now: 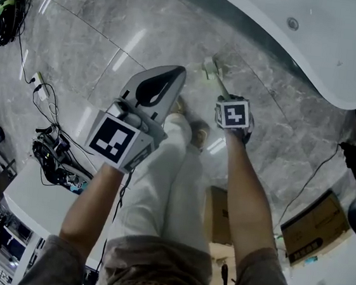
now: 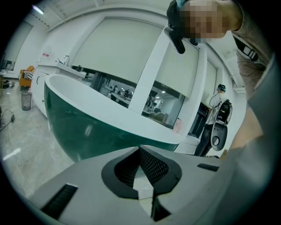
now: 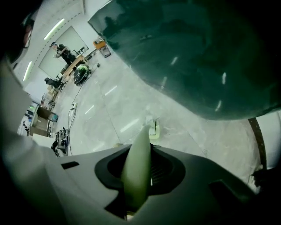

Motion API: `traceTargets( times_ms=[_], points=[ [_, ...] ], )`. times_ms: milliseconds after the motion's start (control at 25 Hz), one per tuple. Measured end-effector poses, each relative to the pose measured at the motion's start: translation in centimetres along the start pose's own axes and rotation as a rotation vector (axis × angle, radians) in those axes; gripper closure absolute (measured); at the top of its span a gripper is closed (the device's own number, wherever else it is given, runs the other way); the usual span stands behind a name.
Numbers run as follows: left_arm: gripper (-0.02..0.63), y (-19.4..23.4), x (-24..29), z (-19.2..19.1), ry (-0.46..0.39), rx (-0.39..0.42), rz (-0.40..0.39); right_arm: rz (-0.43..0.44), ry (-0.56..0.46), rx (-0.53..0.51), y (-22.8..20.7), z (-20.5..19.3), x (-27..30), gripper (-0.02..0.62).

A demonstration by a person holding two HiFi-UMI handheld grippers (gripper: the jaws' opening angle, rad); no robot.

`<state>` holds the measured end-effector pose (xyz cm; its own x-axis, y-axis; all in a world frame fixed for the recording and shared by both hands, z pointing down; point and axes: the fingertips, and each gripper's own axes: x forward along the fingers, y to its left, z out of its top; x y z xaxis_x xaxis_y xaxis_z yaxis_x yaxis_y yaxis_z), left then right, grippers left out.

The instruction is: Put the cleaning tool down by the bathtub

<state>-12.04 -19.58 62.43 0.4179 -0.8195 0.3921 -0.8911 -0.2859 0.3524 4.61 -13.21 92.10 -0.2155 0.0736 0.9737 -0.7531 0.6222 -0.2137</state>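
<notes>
Right gripper (image 3: 139, 176): jaws clamped on the pale green handle of the cleaning tool (image 3: 137, 158), pointing steeply down. The handle runs out past the jaws to a small brush head low over the floor (image 3: 109, 105); can't tell whether it touches. The head sits near the curved outer wall of the bathtub (image 3: 197, 57), with a strip of bare tile between them. Left gripper (image 2: 145, 186): jaws closed with nothing in them, held higher and aimed at the tub's side, well clear of the tool. In the head view the tub edge cuts diagonally across the upper right. Open grey tile lies left of the tool as far as the cables (image 1: 48, 101) at the left edge. The person's legs (image 1: 175, 170) stand just behind the tool, and the cardboard boxes (image 1: 312, 227) close off the lower right. Count: two grippers, one tool, one tub, two boxes.
</notes>
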Motion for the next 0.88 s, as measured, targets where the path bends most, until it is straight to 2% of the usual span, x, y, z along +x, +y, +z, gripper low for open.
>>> traceTargets(
  times_ms=[360, 480, 600, 800, 880],
  points=[
    [0.604, 0.8, -0.7, -0.3, 0.007, -0.015, 0.005, 0.011, 0.107, 0.02, 1.2, 0.9, 1.2, 0.511],
    [0.604, 1.0, -0.9, -0.4, 0.007, -0.018, 0.003, -0.04, 0.129, -0.007, 0.4, 0.3, 1.4, 0.511],
    [0.604, 1.2, -1.2, -0.6, 0.008, -0.021, 0.004, -0.036, 0.12, -0.001, 0.8, 0.0, 1.5, 0.505],
    [0.604, 0.9, -1.5, -0.8, 0.013, -0.03, 0.003, -0.093, 0.097, 0.008, 0.0, 0.0, 1.0, 0.497],
    [0.604, 0.8, -1.6, -0.8, 0.011, -0.039, -0.001, -0.088, 0.051, 0.017, 0.0, 0.5, 0.7, 0.46]
  ],
)
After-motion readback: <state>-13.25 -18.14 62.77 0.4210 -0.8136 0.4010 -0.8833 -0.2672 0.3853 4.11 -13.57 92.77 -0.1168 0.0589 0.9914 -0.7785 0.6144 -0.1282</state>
